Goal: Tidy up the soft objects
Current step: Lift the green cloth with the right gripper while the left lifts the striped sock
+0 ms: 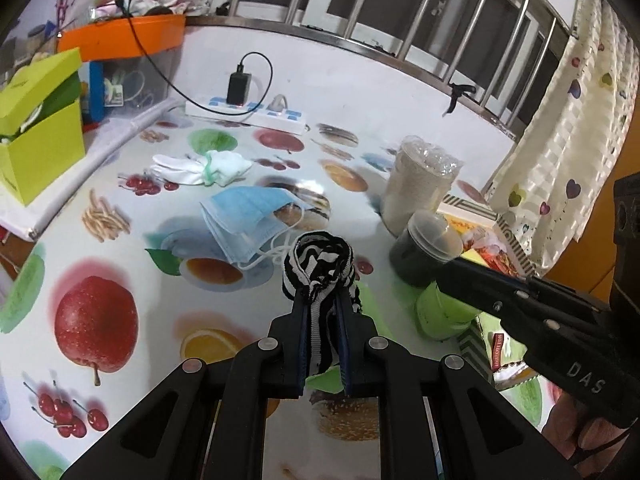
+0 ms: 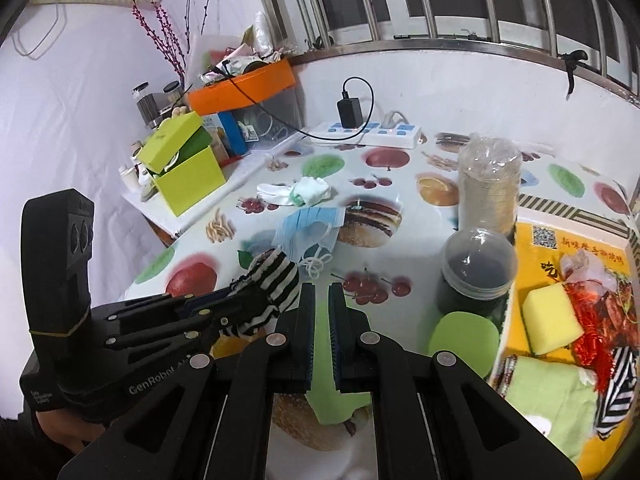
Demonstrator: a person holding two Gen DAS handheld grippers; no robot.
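The left gripper (image 1: 322,300) pinches a black-and-white striped cloth (image 1: 320,264) above the fruit-print tablecloth (image 1: 120,240), its long axis running along the fingers, bunched end pointing away. The right gripper (image 2: 321,292), just beside it, is pressed together on nothing. Bare cloth lies left; blue face masks (image 1: 244,220) lie beyond, 2 jars (image 1: 424,248) crowd the right.

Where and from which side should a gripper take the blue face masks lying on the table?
Grip the blue face masks at the raised folded edge nearest the camera, coming down from above; they lie flat and stacked, and the white ear loops trail loose there, so pinch the fabric, not the loops.
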